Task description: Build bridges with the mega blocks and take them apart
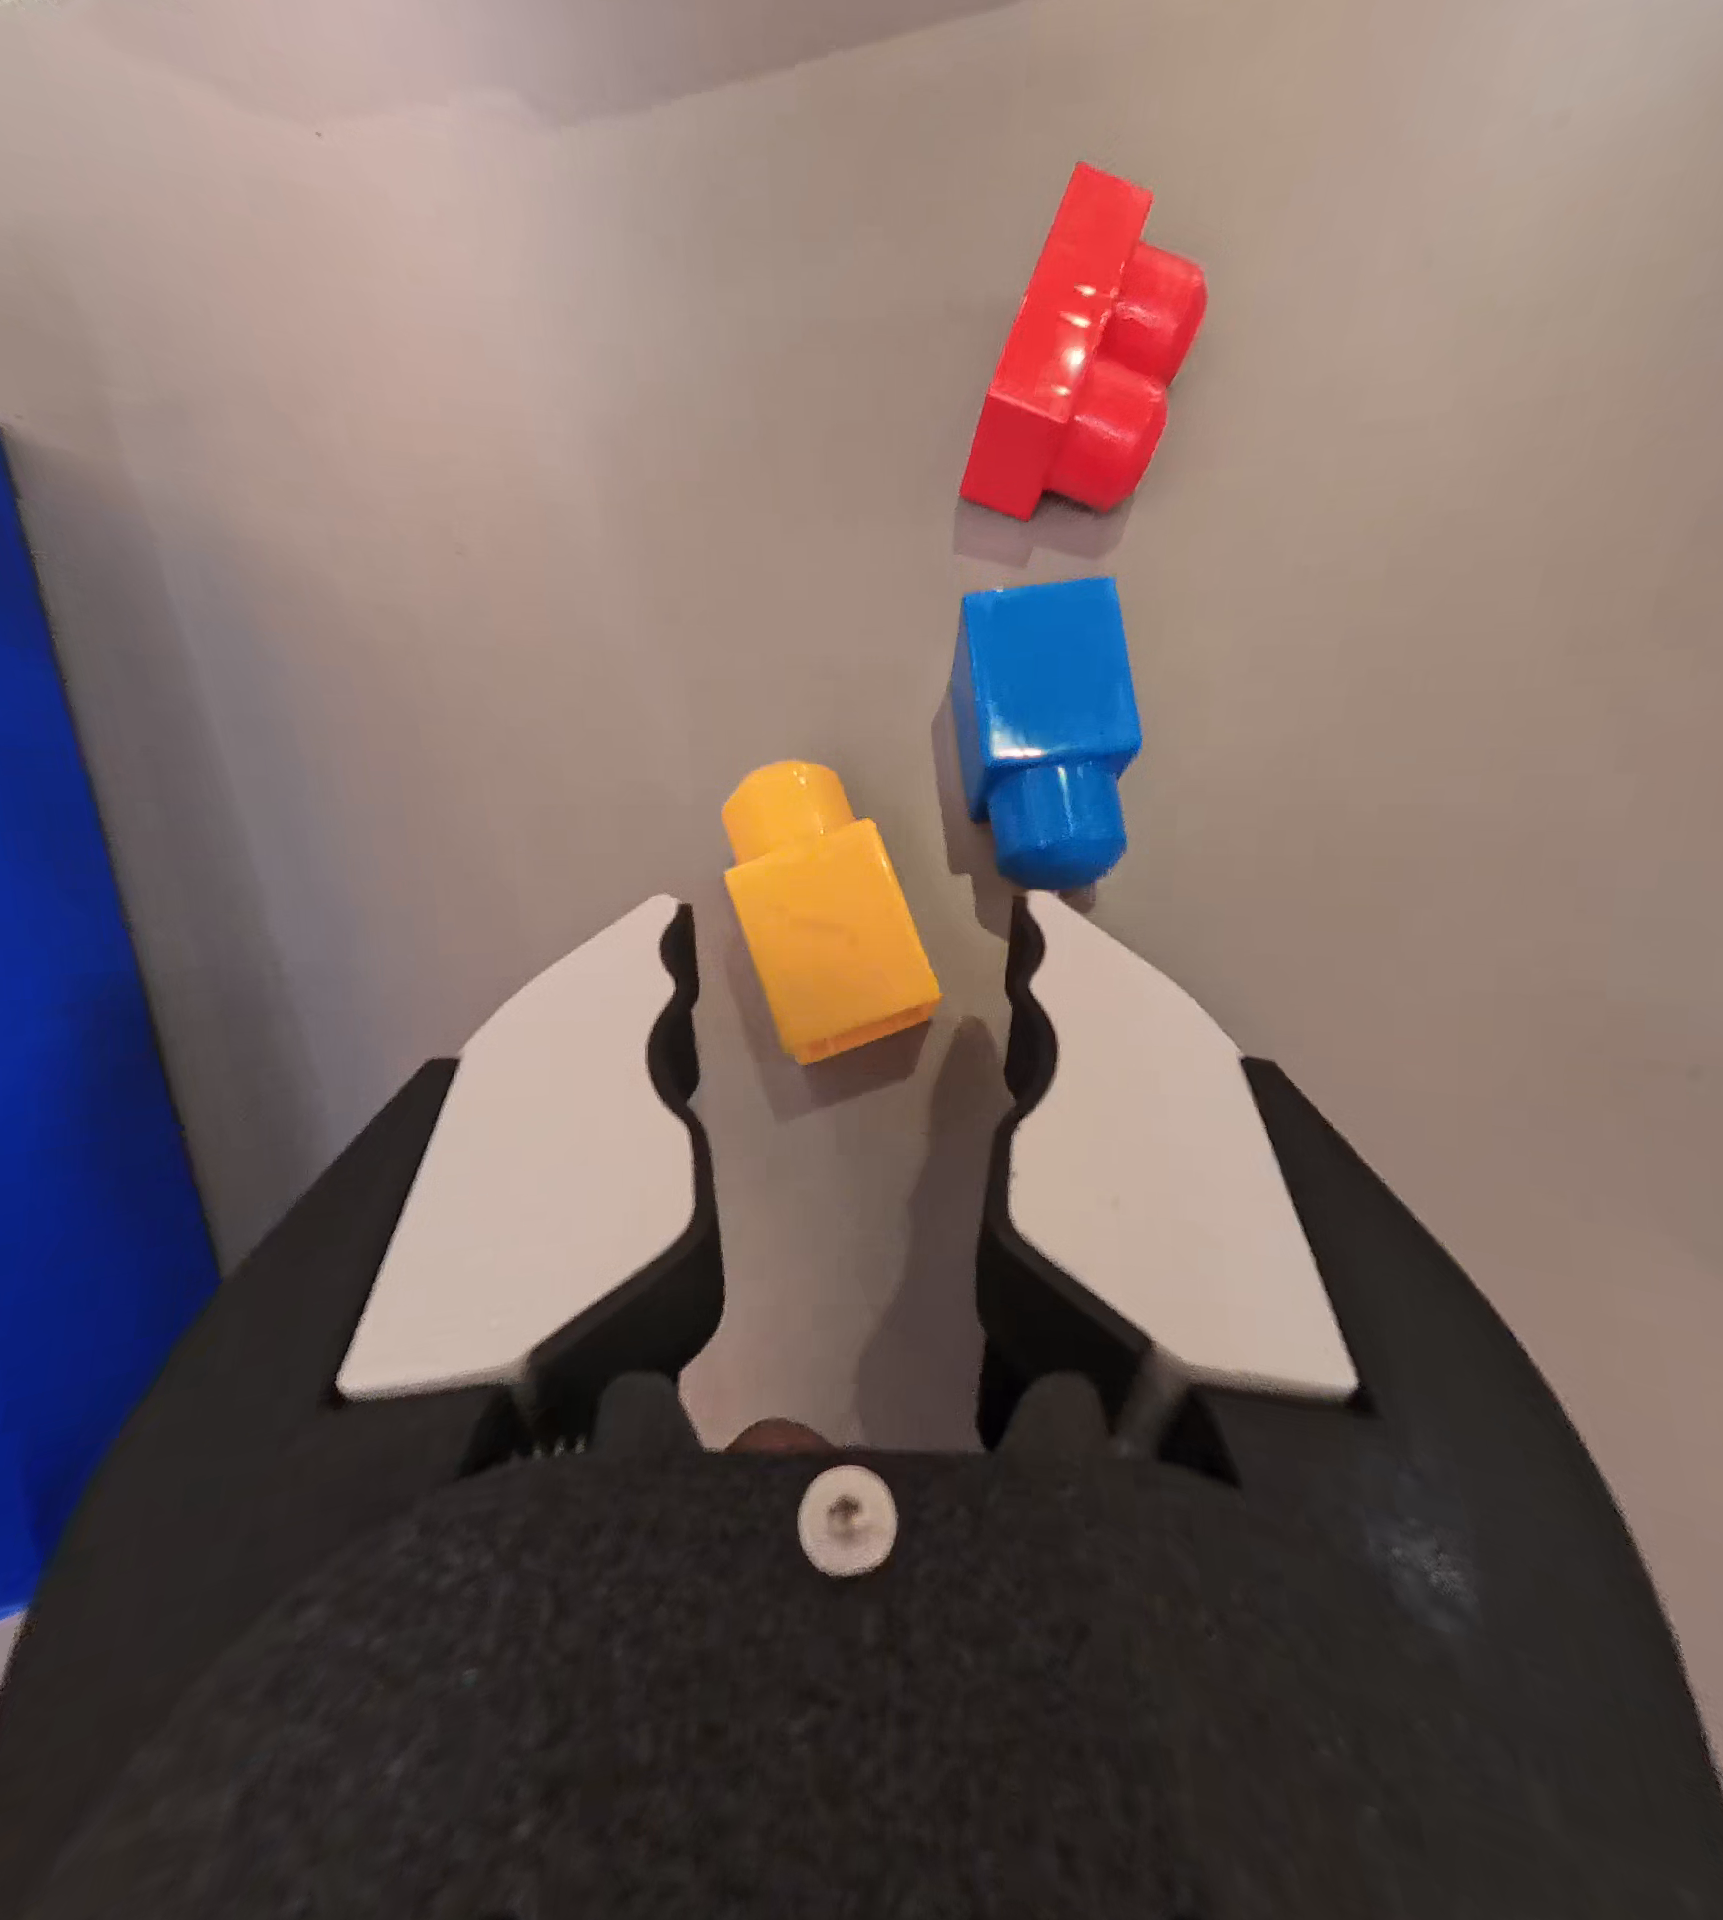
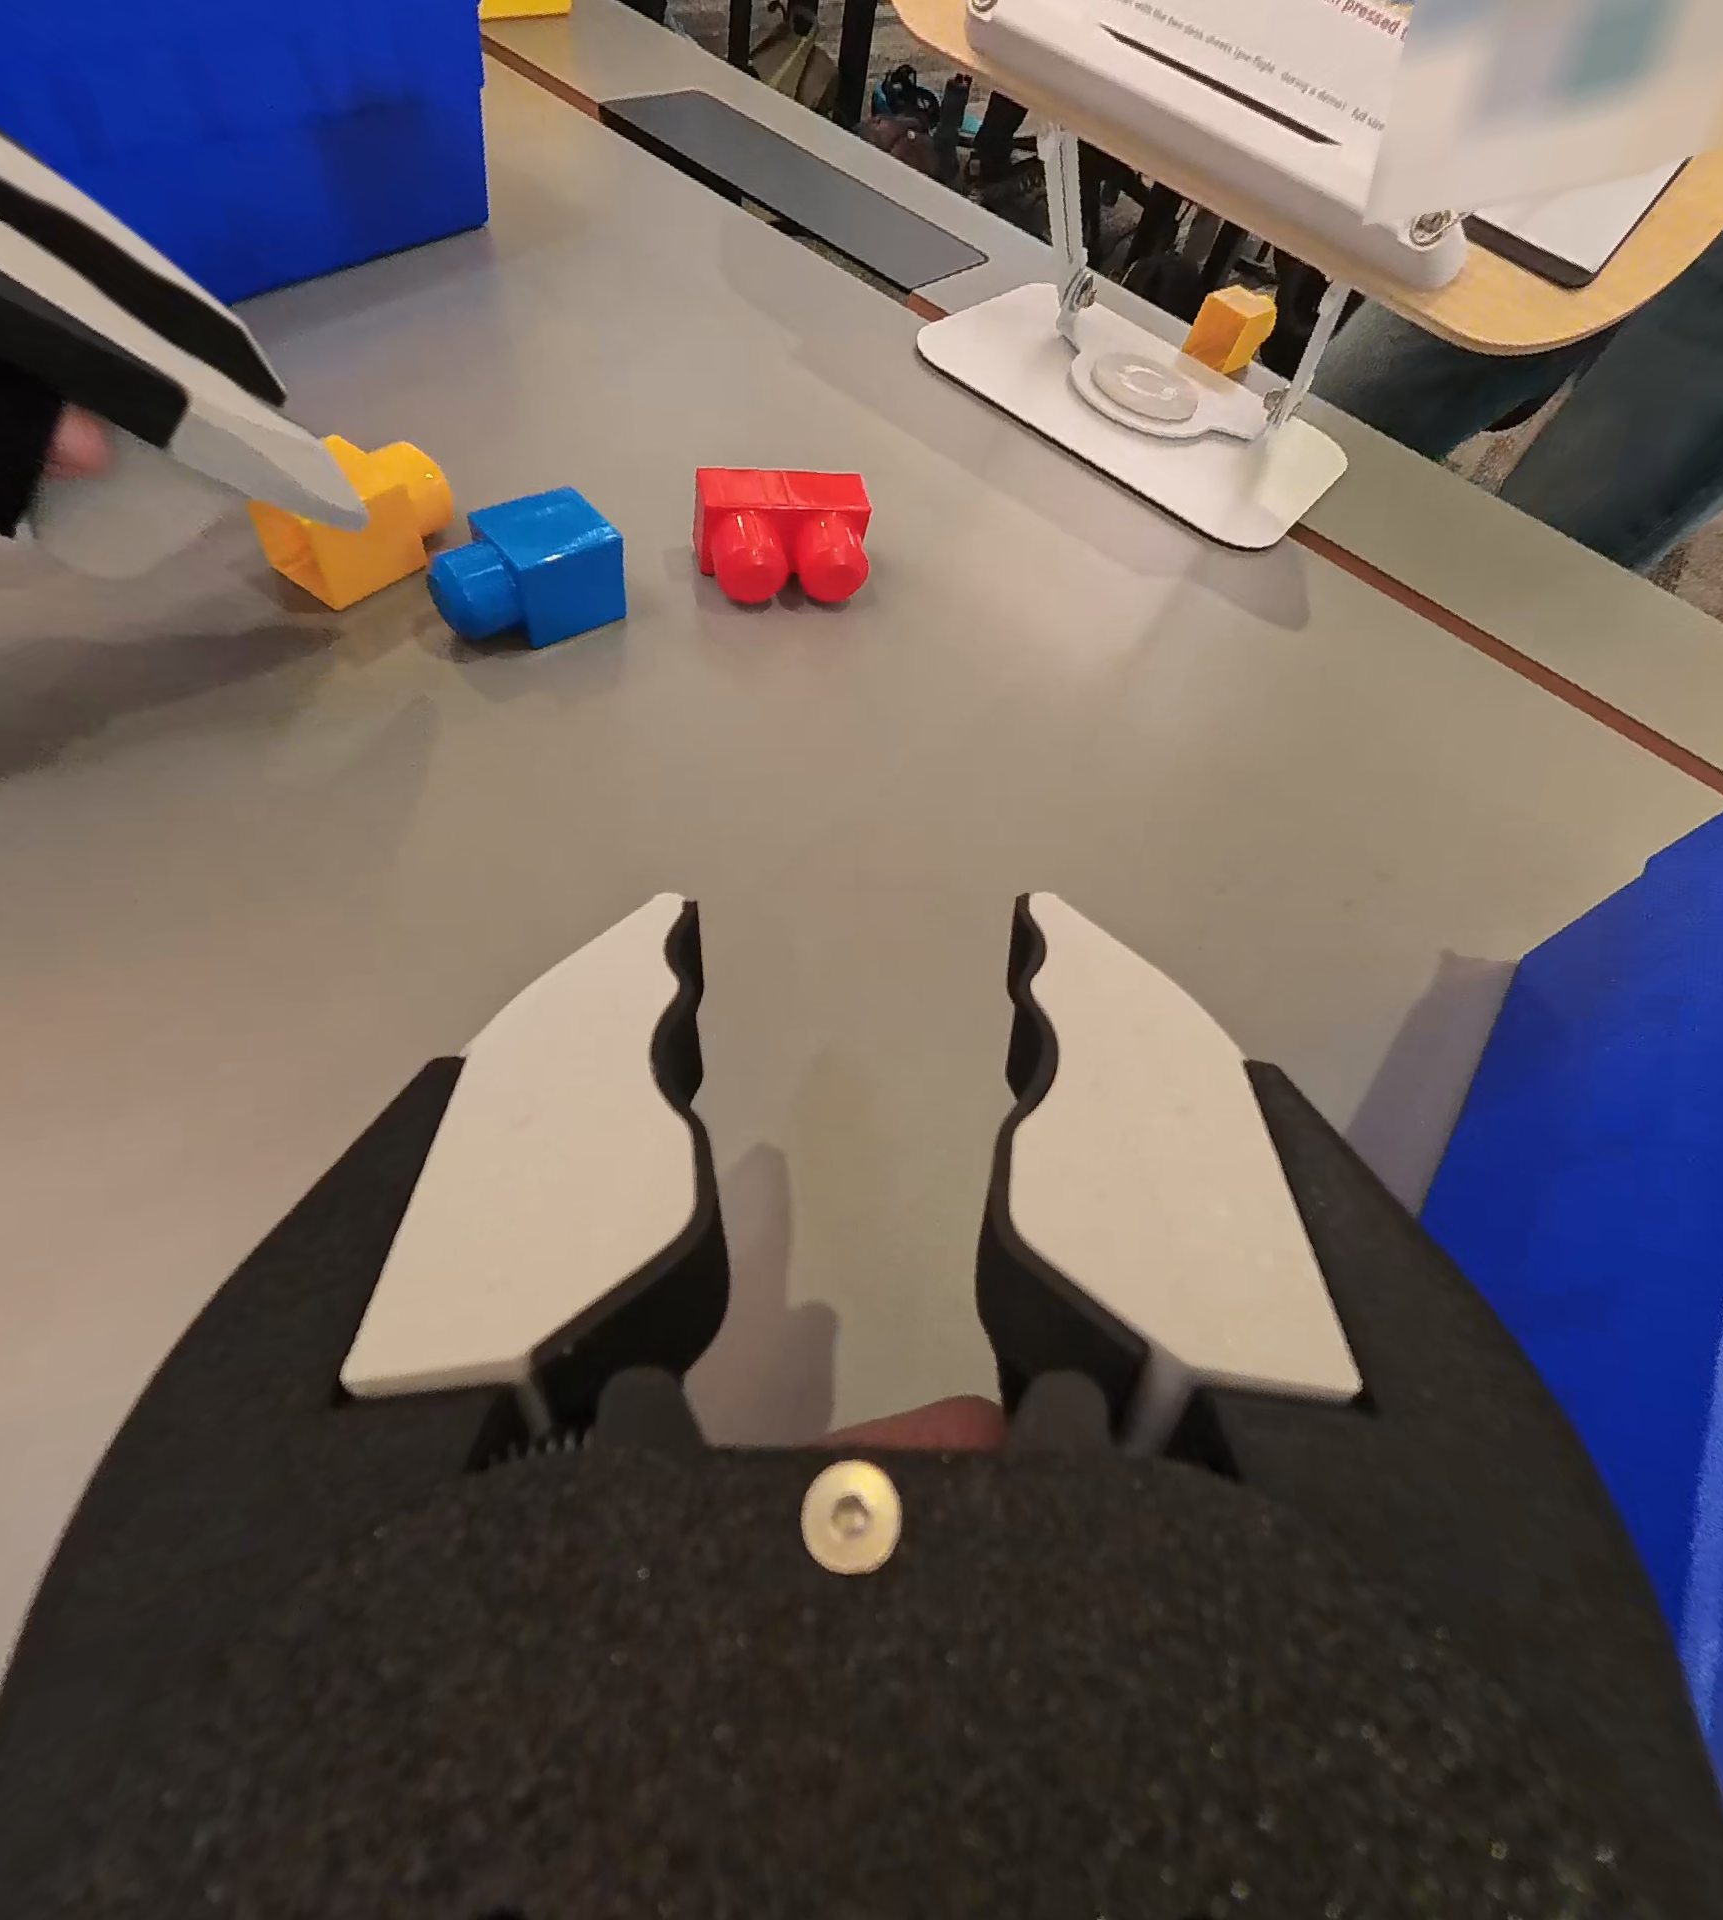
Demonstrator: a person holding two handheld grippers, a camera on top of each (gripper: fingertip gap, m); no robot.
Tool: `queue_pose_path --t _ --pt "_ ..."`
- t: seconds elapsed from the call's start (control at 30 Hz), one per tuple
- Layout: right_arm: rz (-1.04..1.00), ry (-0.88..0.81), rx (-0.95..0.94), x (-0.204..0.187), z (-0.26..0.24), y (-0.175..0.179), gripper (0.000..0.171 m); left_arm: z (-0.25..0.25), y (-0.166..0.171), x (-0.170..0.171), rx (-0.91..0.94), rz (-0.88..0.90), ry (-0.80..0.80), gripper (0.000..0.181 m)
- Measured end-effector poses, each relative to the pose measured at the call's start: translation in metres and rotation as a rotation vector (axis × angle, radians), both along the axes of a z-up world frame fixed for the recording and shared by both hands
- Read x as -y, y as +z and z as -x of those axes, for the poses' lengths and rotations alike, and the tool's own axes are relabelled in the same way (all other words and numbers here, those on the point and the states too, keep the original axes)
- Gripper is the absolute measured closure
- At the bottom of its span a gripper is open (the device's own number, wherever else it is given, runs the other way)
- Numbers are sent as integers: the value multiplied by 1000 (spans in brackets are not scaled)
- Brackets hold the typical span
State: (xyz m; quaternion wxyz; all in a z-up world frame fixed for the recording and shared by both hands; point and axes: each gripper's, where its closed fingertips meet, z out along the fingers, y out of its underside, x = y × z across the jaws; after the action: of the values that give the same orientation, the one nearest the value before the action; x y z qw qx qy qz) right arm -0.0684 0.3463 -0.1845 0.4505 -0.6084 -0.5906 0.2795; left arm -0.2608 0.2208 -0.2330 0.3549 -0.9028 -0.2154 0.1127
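The blocks bear no readable marks; a white stand (image 2: 1137, 416) far right carries a printed sheet. The left gripper (image 1: 849, 914) tilts down over the yellow block (image 1: 831, 945), jaws wide apart, empty. The right gripper (image 2: 855, 914) hovers near, jaws parted, empty. Blue block (image 1: 1044, 696) and red block (image 1: 1075, 343) lie sideways on the grey counter (image 2: 940, 748).

Bare table (image 2: 836, 790) lies open before the red block (image 2: 784, 532); beside it the blue block (image 2: 535, 566) and yellow block (image 2: 348, 535) crowd together.
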Motion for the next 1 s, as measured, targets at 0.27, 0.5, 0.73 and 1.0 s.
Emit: queue_pose_path --t 0.27,0.5,0.73,1.0 --pt "12 4 -4 -1 -2 1 114 8 -35 -1 76 329 -38 123" --pt "20 -1 -7 -4 -3 0 115 9 -36 0 139 313 -47 137" --pt "19 -3 -9 -4 -2 0 115 5 -23 -1 136 96 -89 138" --pt "39 44 -6 11 9 -5 116 -29 11 9 -76 -176 -207 139"
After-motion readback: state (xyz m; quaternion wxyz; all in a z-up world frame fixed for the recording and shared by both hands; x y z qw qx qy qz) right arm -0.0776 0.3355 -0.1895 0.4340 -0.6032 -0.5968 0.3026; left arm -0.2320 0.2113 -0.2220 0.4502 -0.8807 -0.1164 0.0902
